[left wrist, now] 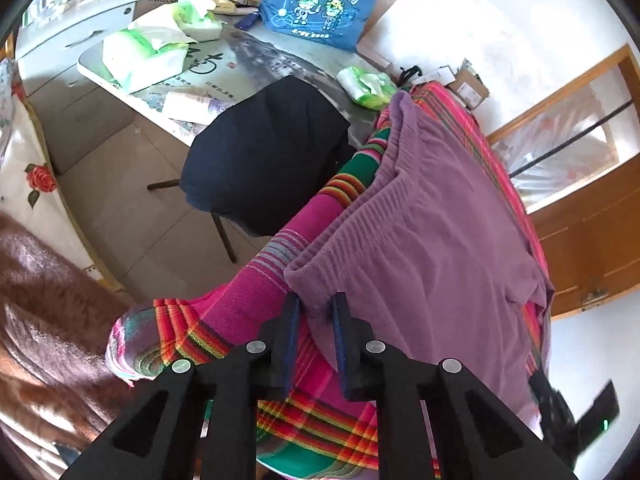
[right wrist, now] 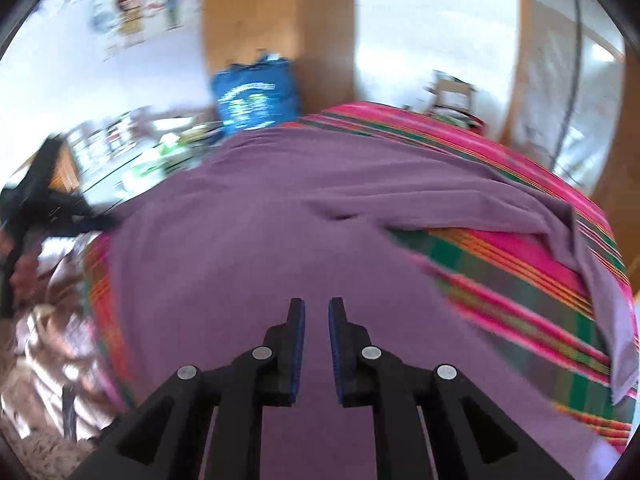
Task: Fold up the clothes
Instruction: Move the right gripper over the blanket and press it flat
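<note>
A purple knit garment (left wrist: 432,216) with a ribbed waistband lies spread on a bright striped cloth (left wrist: 248,292) that covers a bed. My left gripper (left wrist: 317,308) is at the garment's near corner, and the purple fabric fills the narrow gap between its pads. In the blurred right wrist view the same purple garment (right wrist: 280,220) covers most of the striped cloth (right wrist: 500,252), with one fold hanging at the right edge. My right gripper (right wrist: 317,312) hovers over the purple fabric, its jaws slightly apart with nothing between them.
A dark chair (left wrist: 272,152) stands beside the bed, with a table (left wrist: 240,60) behind it holding tissue packs (left wrist: 140,56) and a blue bag (left wrist: 320,4). A brown fuzzy blanket (left wrist: 40,320) lies at the left. A wooden door (left wrist: 592,232) is at the right.
</note>
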The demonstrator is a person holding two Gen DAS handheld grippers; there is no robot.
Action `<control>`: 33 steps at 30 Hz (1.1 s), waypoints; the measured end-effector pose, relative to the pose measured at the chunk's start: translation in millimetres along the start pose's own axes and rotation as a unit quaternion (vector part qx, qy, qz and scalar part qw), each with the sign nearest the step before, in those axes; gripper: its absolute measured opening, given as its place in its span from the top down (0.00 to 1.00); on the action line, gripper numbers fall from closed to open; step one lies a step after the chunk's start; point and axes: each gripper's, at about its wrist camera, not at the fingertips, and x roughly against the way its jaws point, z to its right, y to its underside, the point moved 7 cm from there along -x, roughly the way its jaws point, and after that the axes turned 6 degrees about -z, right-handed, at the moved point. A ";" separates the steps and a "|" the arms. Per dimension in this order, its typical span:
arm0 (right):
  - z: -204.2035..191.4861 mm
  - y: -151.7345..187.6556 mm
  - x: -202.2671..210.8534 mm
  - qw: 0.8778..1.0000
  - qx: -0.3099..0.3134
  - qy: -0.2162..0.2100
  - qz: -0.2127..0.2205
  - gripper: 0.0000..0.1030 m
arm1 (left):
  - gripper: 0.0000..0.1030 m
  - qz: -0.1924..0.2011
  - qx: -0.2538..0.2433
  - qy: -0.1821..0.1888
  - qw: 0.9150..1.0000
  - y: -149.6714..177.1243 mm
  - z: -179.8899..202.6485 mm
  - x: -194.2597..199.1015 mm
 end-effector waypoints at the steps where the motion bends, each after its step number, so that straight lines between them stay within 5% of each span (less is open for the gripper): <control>1: 13.8 -3.8 -4.5 1.000 -0.006 0.013 -0.006 0.85 | 0.85 0.002 0.000 -0.001 1.000 0.0 0.1 -0.1; 3: 36.2 -12.1 -14.8 0.999 -0.015 0.030 -0.019 0.82 | 0.86 0.005 -0.001 -0.002 1.000 0.0 0.2 -0.3; 8: 42.8 -38.2 -42.4 0.996 -0.037 -0.059 -0.048 0.75 | 0.86 0.011 0.008 0.004 1.000 -0.4 0.0 -1.2; 11: 41.4 -43.7 -63.6 0.993 -0.039 -0.075 -0.078 0.75 | 0.87 0.011 0.014 0.008 1.000 -1.3 -1.3 -1.7; 13: 42.1 -43.4 -70.6 0.992 -0.035 -0.084 -0.083 0.80 | 0.88 0.012 0.017 0.010 1.000 -1.2 -2.0 -1.9; 14: 42.1 -43.3 -72.6 0.992 -0.034 -0.089 -0.083 0.98 | 0.88 0.013 0.017 0.008 1.000 -1.2 -1.6 -2.0; 17: 44.7 -44.9 -71.8 0.992 -0.030 -0.094 -0.079 0.99 | 0.88 0.014 0.015 0.005 1.000 -1.3 -0.8 -2.2; 20: 52.4 -51.4 -69.8 0.993 -0.038 -0.092 -0.067 0.95 | 0.88 0.015 0.018 0.006 1.000 -1.7 -1.4 -2.2; 23: 54.8 -55.3 -79.9 0.988 -0.056 -0.118 -0.085 0.73 | 0.88 0.014 0.020 0.006 1.000 -1.7 -1.5 -2.2; 29: 52.6 -55.5 -92.1 0.981 -0.063 -0.154 -0.101 0.70 | 0.88 0.013 0.024 0.006 1.000 -2.8 -2.2 -2.9; 32: 52.5 -52.9 -87.6 0.982 -0.054 -0.153 -0.100 0.98 | 0.89 0.015 0.030 0.008 0.999 -2.9 -3.4 -2.9; 33: 53.1 -52.7 -85.5 0.983 -0.051 -0.150 -0.097 0.98 | 0.89 0.016 0.032 0.008 0.999 -2.9 -3.8 -2.9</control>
